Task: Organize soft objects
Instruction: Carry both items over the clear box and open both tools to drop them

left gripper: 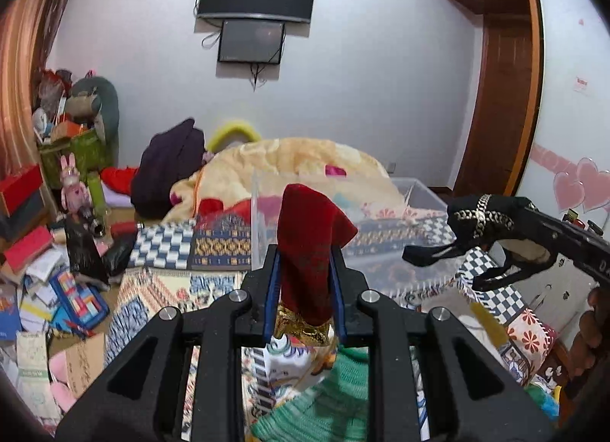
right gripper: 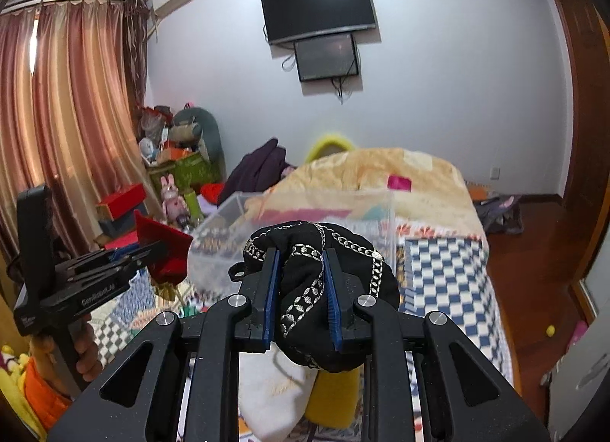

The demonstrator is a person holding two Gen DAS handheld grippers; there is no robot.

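Observation:
My left gripper point(left gripper: 305, 255) is shut on a dark red velvet cloth point(left gripper: 309, 240) with gold trim and holds it up above the bed. It also shows in the right wrist view point(right gripper: 152, 251) at the left, with the red cloth point(right gripper: 164, 247). My right gripper point(right gripper: 299, 278) is shut on a black cloth with silver chain trim point(right gripper: 305, 289). It shows in the left wrist view point(left gripper: 507, 221) at the right with the black cloth point(left gripper: 476, 224). A clear plastic bin point(left gripper: 381, 221) stands on the bed beyond both grippers point(right gripper: 289, 228).
The bed carries a checkered patchwork cover point(right gripper: 438, 274) and a cream blanket point(left gripper: 297, 163). Green and white soft items point(left gripper: 316, 396) lie under the left gripper. Clutter of boxes, books and toys point(left gripper: 57, 232) fills the floor at left. A wooden wardrobe point(left gripper: 503, 79) stands right.

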